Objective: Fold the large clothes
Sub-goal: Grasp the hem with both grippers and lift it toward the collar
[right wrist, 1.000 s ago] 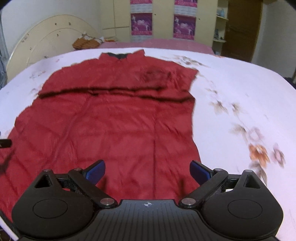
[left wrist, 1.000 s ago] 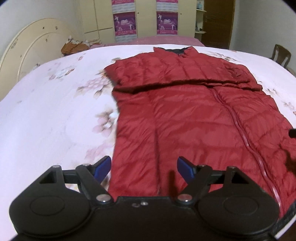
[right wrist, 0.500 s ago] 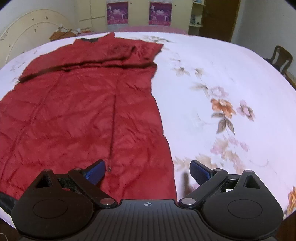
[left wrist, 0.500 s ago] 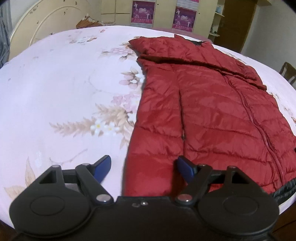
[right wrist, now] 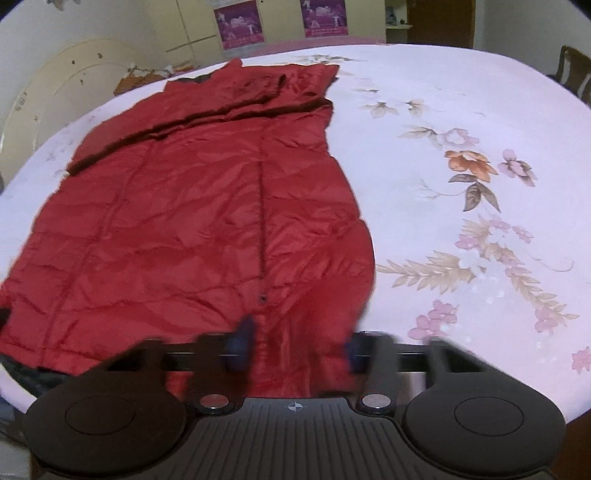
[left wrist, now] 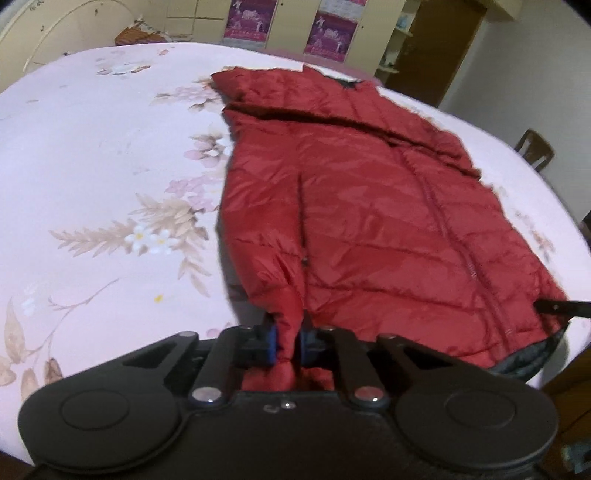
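A long red quilted jacket (left wrist: 369,206) lies flat on the floral pink bedspread (left wrist: 92,166), collar at the far end, sleeves folded across the top. My left gripper (left wrist: 287,341) is shut on the jacket's near left hem corner, red fabric bunched between its blue pads. In the right wrist view the jacket (right wrist: 192,221) fills the left half. My right gripper (right wrist: 297,349) is blurred, with its jaws partly apart around the near right hem corner. The fabric lies between the pads.
The bedspread (right wrist: 461,184) stretches wide on both sides of the jacket. A cream headboard (right wrist: 44,96) and a basket (left wrist: 136,35) stand at the far left. A wooden chair (left wrist: 535,149) is at the right. Cupboards with purple posters (left wrist: 251,18) line the back wall.
Both grippers dropped to the jacket's near hem. The left one closed on the left corner. The right one's jaws have narrowed around the right corner.
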